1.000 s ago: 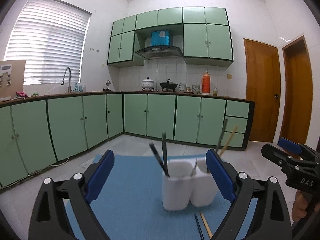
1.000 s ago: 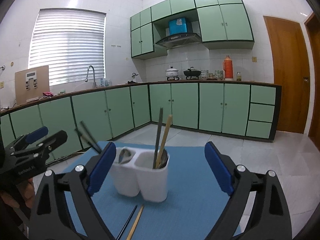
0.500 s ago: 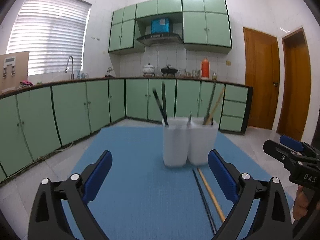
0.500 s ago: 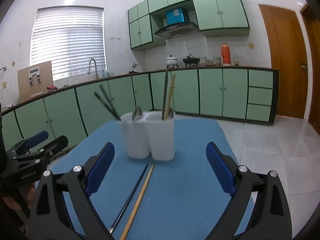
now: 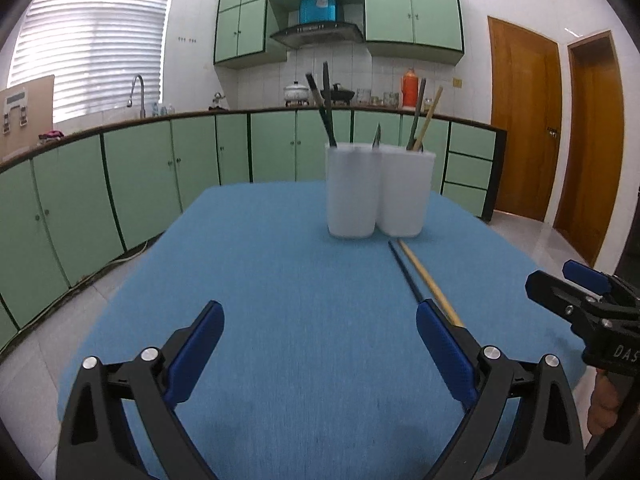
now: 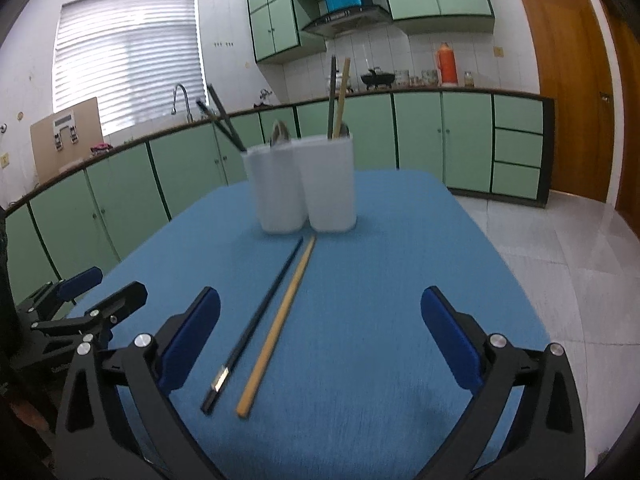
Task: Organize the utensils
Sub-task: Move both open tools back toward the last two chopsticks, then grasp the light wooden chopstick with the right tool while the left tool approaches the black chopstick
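A white two-cup utensil holder (image 5: 378, 194) (image 6: 304, 186) stands on a blue table mat (image 5: 304, 320) (image 6: 360, 320). Dark and wooden chopsticks and a spoon stick up out of it. A black chopstick (image 6: 260, 320) (image 5: 404, 270) and a wooden chopstick (image 6: 280, 320) (image 5: 430, 282) lie side by side on the mat in front of the holder. My left gripper (image 5: 320, 332) is open and empty above the mat, left of the loose chopsticks. My right gripper (image 6: 320, 328) is open and empty, with the chopsticks under its left side.
Green kitchen cabinets (image 5: 160, 168) and a counter with a sink (image 5: 138, 92) run behind the table. Wooden doors (image 5: 520, 120) stand at the right. The mat's edges drop to a tiled floor (image 6: 580, 248).
Both grippers have pulled back and tilted down. The holder now sits farther away and higher in view, and the two loose chopsticks on the mat have come fully into sight.
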Available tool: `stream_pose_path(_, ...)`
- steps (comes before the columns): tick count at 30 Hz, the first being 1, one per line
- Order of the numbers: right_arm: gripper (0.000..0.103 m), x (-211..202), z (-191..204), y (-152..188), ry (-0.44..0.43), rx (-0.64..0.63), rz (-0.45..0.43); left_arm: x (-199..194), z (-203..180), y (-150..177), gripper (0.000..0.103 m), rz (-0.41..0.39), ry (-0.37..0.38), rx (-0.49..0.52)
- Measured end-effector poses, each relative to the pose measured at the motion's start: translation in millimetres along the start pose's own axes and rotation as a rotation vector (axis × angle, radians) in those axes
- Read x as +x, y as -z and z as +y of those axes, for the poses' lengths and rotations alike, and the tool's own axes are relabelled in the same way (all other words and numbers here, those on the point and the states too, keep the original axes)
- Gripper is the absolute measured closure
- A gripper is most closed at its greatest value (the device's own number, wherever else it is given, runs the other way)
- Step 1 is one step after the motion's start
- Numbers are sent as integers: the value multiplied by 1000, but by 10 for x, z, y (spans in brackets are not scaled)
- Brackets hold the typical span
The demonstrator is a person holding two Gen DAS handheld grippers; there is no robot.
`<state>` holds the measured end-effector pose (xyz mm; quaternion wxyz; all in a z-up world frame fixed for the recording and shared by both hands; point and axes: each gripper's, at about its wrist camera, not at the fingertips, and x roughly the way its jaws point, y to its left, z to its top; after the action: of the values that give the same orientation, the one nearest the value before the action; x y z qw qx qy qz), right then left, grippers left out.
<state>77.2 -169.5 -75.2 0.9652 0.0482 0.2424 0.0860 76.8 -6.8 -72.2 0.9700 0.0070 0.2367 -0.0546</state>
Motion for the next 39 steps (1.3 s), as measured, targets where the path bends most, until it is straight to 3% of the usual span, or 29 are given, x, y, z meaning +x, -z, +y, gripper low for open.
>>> stream_pose_path(9, 5, -14, 106, 315, 1, -16, 29, -31, 31, 242, 8, 27, -16, -3)
stream_pose_path(20, 6, -152, 284, 544, 58, -63, -35, -126, 94, 372, 8, 29, -42, -22)
stream_pose_path(28, 43, -180, 439, 700, 75, -119, -40, -199, 96, 427, 8, 20, -43, -24)
stream_pose_path(33, 58, -170, 524, 760, 83, -151, -43, -242, 108, 448, 8, 16, -45, -30)
stream_pose_path(37, 78, -137, 520, 765, 82, -145, -32, -248, 119, 451, 8, 17, -44, -33)
stream_pose_path(39, 81, -116, 516, 774, 81, -137, -28, -246, 120, 452, 8, 19, -43, -31)
